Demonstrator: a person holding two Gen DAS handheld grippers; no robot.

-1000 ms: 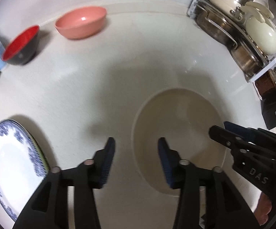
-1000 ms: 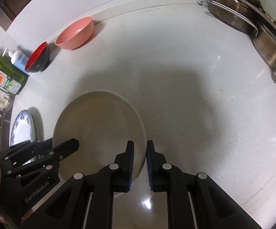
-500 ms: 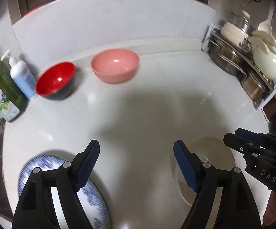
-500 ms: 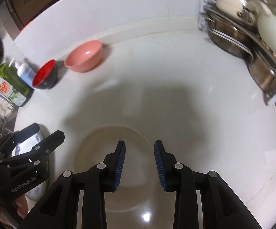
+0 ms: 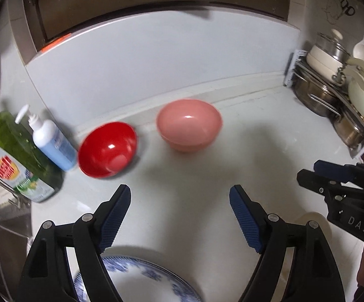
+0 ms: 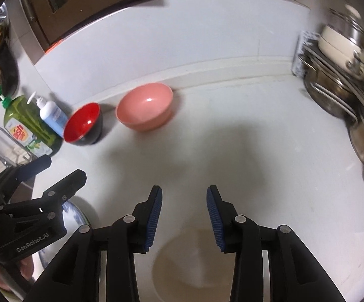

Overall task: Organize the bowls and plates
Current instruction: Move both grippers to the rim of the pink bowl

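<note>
Both grippers raised over white surface (image 5: 182, 181), fingers apart and holding nothing.

Left gripper (image 5: 179, 216) wide open above blue-patterned white plate (image 5: 144, 284) at near left; right gripper (image 6: 184, 214) moderately open above round beige plate (image 6: 194, 264) at near centre. Far left: red glossy bowl (image 5: 107, 148) just beside pink plastic bowl (image 5: 189, 123), both upright near the wall.
</note>
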